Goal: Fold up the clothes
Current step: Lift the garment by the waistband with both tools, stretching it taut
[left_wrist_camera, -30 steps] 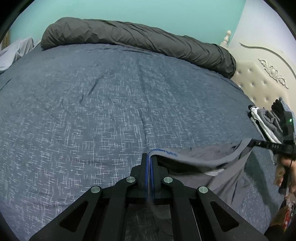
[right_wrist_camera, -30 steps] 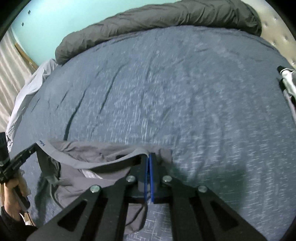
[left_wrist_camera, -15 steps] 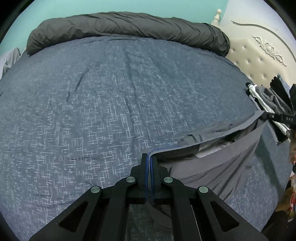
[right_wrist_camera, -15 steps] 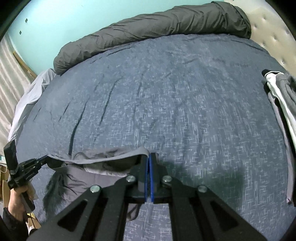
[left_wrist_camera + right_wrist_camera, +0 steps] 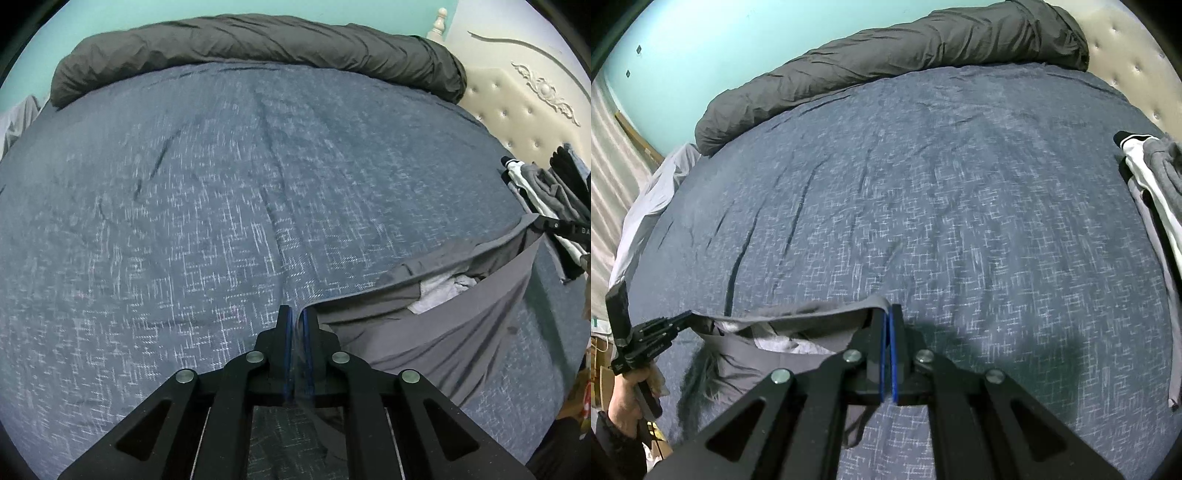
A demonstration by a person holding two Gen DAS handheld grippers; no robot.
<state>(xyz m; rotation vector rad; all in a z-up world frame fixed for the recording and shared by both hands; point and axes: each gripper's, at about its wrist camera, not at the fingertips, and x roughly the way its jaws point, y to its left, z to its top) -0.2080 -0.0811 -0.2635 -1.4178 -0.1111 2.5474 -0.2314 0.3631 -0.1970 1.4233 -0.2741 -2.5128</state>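
Now the grey garment [image 5: 454, 332] hangs stretched wider between the left gripper [image 5: 298, 325] and right gripper [image 5: 887, 325] than a second ago, just above the bed [image 5: 221, 206]; both jaws pinch its waistband corners, ready for laying flat.

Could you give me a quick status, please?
Both grippers, left and right, shut on gray garment, stretched above bed. Clothes pile off right.

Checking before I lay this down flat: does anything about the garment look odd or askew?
Yes: the gray garment, held by the left gripper and right gripper, gapes at its top edge, and a white inner lining is bunched inside.
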